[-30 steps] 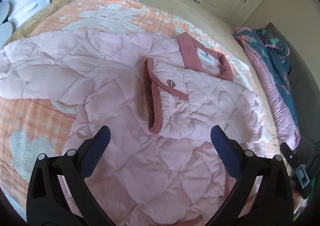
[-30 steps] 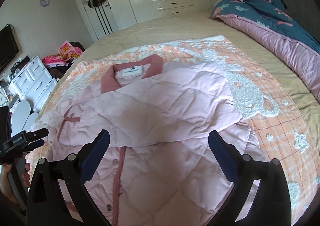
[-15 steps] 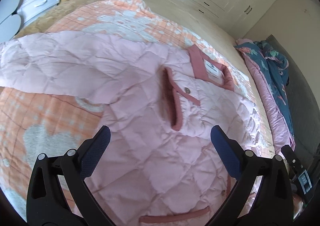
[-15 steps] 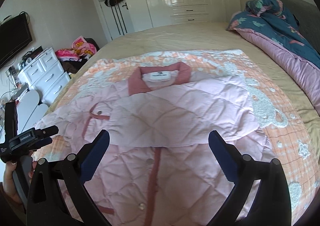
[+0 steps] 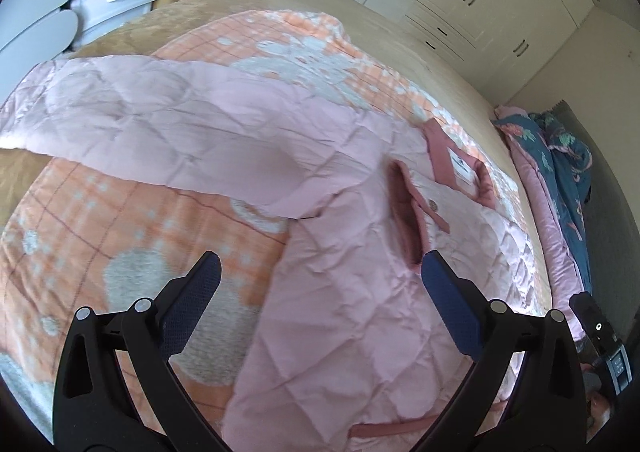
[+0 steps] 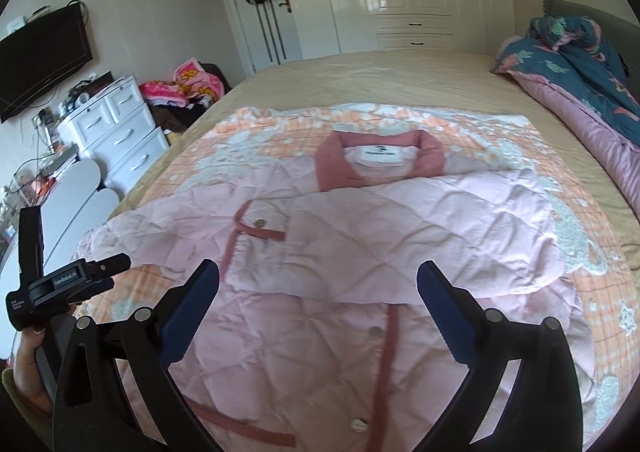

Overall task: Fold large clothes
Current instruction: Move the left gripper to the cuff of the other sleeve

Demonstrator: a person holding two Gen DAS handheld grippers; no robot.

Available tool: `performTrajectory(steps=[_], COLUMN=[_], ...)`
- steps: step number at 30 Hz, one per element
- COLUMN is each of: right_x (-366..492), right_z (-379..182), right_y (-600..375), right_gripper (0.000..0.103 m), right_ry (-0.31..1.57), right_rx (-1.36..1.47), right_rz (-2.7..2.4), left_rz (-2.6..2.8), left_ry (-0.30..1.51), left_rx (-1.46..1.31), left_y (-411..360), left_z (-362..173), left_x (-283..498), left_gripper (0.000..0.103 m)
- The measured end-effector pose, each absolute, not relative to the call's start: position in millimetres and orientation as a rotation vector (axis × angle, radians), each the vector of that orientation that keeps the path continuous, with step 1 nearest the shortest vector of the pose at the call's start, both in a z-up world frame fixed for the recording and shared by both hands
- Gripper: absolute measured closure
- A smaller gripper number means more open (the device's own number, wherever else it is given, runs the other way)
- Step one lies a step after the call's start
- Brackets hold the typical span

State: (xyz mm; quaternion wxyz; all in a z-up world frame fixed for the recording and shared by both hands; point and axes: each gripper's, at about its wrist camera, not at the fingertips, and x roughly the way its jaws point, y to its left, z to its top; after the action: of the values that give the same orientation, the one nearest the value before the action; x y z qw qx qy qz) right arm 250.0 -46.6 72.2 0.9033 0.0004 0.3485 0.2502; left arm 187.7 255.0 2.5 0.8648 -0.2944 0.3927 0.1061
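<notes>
A pink quilted jacket [image 6: 400, 236] lies front-up on the orange patterned blanket [image 5: 120, 220] covering the bed [image 6: 380, 76] — one sleeve [image 6: 420, 228] folded across its chest, the other sleeve [image 5: 160, 124] stretched out sideways. The left gripper [image 5: 318, 264] hovers over the jacket's side edge, jaws spread and empty. The right gripper [image 6: 318, 272] — released too, holding nothing — hangs above the buttoned front.
</notes>
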Motion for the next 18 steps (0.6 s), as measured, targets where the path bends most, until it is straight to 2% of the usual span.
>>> performTrajectory(steps=[18], right_x=[251], right_z=[69], right_y=[59], right_gripper=[0.004], right_ry=[0.732], right_rx=[-0.104], right_rz=[0.652], left_rz=[0.362], left_ry=[0.792], left_rx=[-0.717], left_y=[332], left_z=[-17], left_x=[149], left_gripper=[0.009])
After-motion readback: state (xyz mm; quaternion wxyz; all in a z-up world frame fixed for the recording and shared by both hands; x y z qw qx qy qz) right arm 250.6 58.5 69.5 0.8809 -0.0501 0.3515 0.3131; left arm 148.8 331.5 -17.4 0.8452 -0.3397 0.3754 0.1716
